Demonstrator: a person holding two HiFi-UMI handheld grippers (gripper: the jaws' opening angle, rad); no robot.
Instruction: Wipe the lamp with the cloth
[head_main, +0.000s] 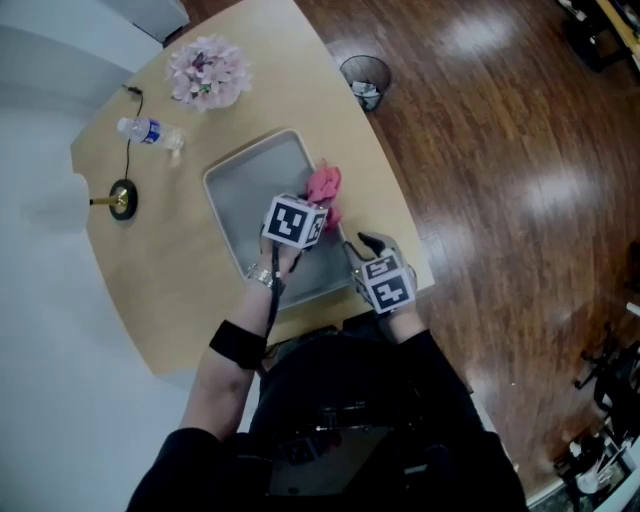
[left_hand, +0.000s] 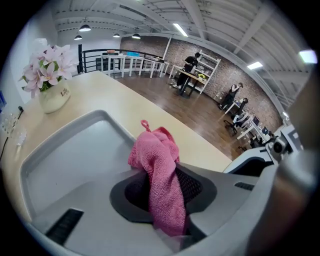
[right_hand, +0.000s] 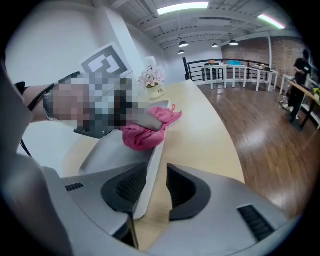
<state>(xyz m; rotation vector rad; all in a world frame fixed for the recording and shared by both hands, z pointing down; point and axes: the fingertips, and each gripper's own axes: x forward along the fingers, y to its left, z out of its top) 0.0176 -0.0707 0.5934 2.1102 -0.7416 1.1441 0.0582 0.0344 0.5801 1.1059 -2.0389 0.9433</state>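
Observation:
A pink cloth (left_hand: 159, 170) hangs bunched between the pads of my left gripper (left_hand: 165, 192), which is shut on it above the grey tray (left_hand: 65, 155). In the head view the cloth (head_main: 325, 188) shows over the tray's right rim (head_main: 225, 180), just beyond the left gripper (head_main: 316, 207). My right gripper (right_hand: 156, 187) stands open at the tray's near right corner; the tray's rim (right_hand: 150, 170) runs between its jaws without being pinched. In the right gripper view the cloth (right_hand: 142, 134) lies ahead. The lamp (head_main: 121, 199), with a gold base, stands far left on the table.
A vase of pink flowers (head_main: 207, 72) and a plastic bottle (head_main: 150, 132) stand at the table's far side, with a black cable (head_main: 130, 140) running to the lamp. A waste bin (head_main: 365, 80) sits on the wood floor beyond the table's right edge.

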